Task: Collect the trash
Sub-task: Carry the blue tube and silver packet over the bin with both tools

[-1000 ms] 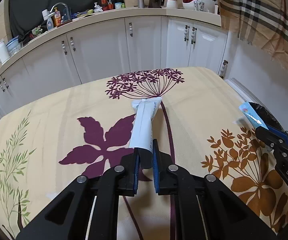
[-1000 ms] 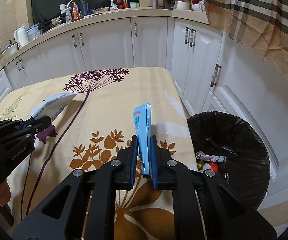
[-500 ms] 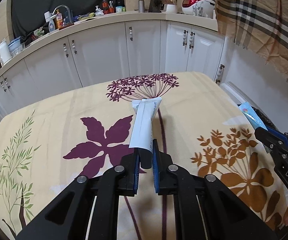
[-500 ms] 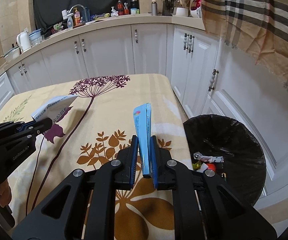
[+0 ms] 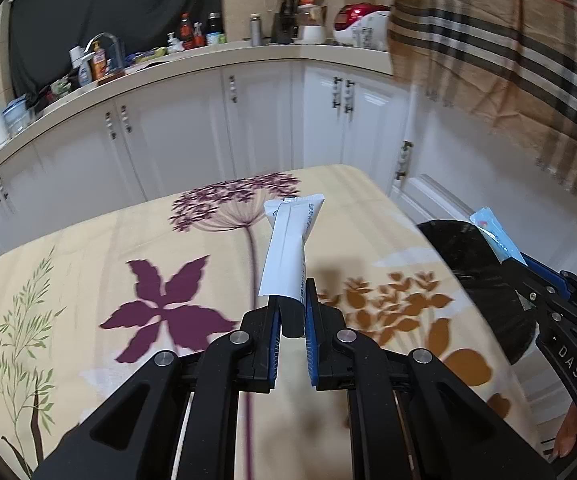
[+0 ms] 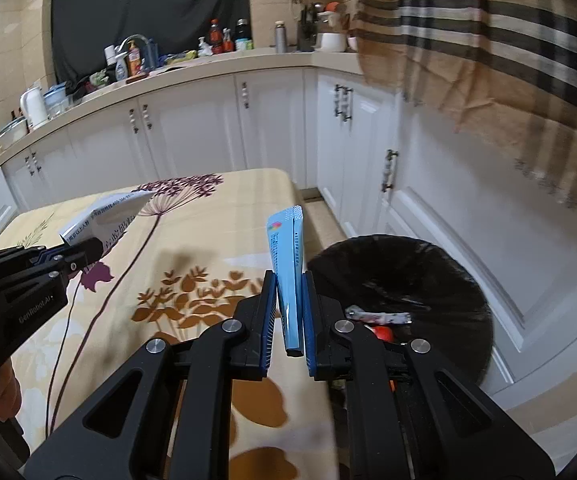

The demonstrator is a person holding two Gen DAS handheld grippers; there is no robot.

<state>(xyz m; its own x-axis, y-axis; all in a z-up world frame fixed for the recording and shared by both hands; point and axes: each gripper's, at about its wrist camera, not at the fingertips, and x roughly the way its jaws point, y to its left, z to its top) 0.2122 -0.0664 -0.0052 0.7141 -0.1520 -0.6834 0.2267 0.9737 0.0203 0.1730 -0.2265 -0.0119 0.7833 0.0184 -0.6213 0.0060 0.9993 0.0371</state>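
Observation:
My left gripper (image 5: 291,307) is shut on a white tube (image 5: 288,248) with a dark cap, held above the floral tablecloth (image 5: 128,240). In the right wrist view the left gripper (image 6: 84,249) and its white tube (image 6: 106,218) show at the left. My right gripper (image 6: 290,292) is shut on a light-blue packet (image 6: 286,260), held over the table's right edge beside the black-lined trash bin (image 6: 428,264). In the left wrist view the right gripper (image 5: 528,266) and the blue packet (image 5: 494,236) appear at the right, in front of the bin (image 5: 460,248).
The bin holds some trash, among it a wrapper (image 6: 380,317) and a red item (image 6: 382,334). White cabinets (image 6: 272,120) and a cluttered counter (image 6: 168,64) run behind the table. A plaid cloth (image 6: 488,40) hangs at the upper right. A hand (image 6: 2,388) grips the left tool.
Both grippers have risen and moved right toward the bin, still holding the tube and the packet. The bin now shows larger and nearer in both views.

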